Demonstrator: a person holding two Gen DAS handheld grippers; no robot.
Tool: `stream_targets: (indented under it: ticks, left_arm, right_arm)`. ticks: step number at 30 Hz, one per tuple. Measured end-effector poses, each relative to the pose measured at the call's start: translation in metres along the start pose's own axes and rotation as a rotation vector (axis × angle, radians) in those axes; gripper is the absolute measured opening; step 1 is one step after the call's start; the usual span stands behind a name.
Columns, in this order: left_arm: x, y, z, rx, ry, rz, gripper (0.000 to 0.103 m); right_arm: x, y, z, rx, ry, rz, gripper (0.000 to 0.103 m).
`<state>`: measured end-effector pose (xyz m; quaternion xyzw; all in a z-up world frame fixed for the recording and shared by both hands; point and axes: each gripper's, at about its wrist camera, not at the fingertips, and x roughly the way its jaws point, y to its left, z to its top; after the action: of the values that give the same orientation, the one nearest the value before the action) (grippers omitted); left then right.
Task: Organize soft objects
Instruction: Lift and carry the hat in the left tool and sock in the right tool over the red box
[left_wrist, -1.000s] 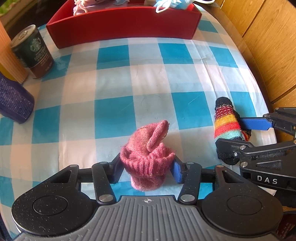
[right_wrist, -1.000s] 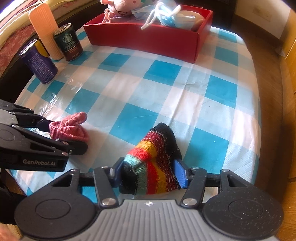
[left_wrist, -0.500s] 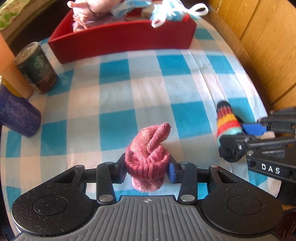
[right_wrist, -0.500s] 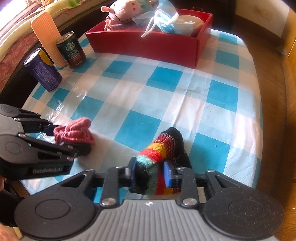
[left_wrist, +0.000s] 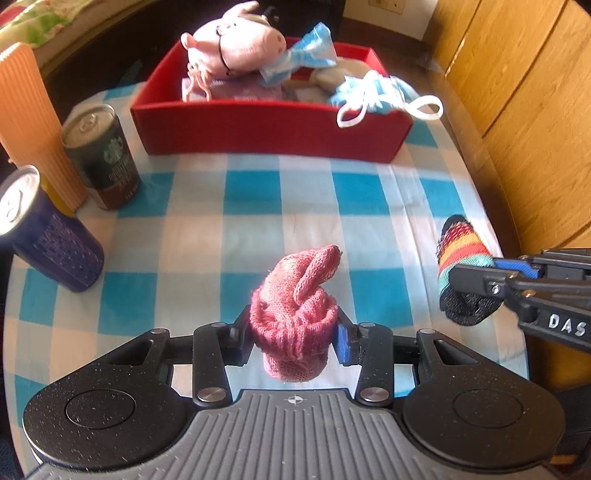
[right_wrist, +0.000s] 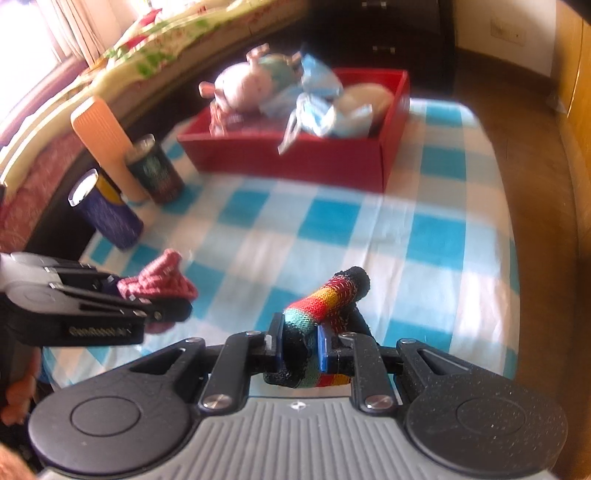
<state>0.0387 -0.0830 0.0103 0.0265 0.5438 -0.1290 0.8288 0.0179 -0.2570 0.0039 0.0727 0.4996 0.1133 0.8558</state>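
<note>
Both tools are loaded and the carry to the bin looks to be the step in hand: the left gripper (left_wrist: 293, 341) is clamped on a pink knitted glove (left_wrist: 295, 306), and the right gripper (right_wrist: 299, 345) pinches a rainbow-striped knitted glove (right_wrist: 325, 302), each above the blue-and-white checked tablecloth (left_wrist: 258, 229). The red rectangular box (left_wrist: 269, 127), already crowded with a pink plush pig (left_wrist: 236, 48) and other soft items, sits at twelve o'clock. Next they need lifting over its front wall. The cloth between is open; two drink cans (left_wrist: 103, 162) stand at ten o'clock and the table edge runs close at three.
</note>
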Motion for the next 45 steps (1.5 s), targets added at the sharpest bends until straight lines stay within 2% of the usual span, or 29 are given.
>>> stream_targets:
  ticks: [10,22,39,45]
  left_arm:
    - [-0.024,0.002,0.037,-0.03,-0.124,0.019,0.043]
    - [-0.035,-0.011,0.09,-0.008,-0.227,0.032,0.044]
    - [0.013,0.012,0.151,-0.067,-0.211,0.094,0.044]
    - [0.032,0.016,0.161,-0.08,-0.174,0.083,0.044]
  right_arm:
    - [-0.022,0.009,0.044,0.018,-0.159,0.022,0.0]
    - [-0.026,0.006,0.102,0.025,-0.263,0.011,0.0]
    - [0.027,-0.015,0.171,-0.007,-0.269,-0.076,0.0]
    - [0.039,-0.028,0.186,0.019,-0.265,-0.06,0.0]
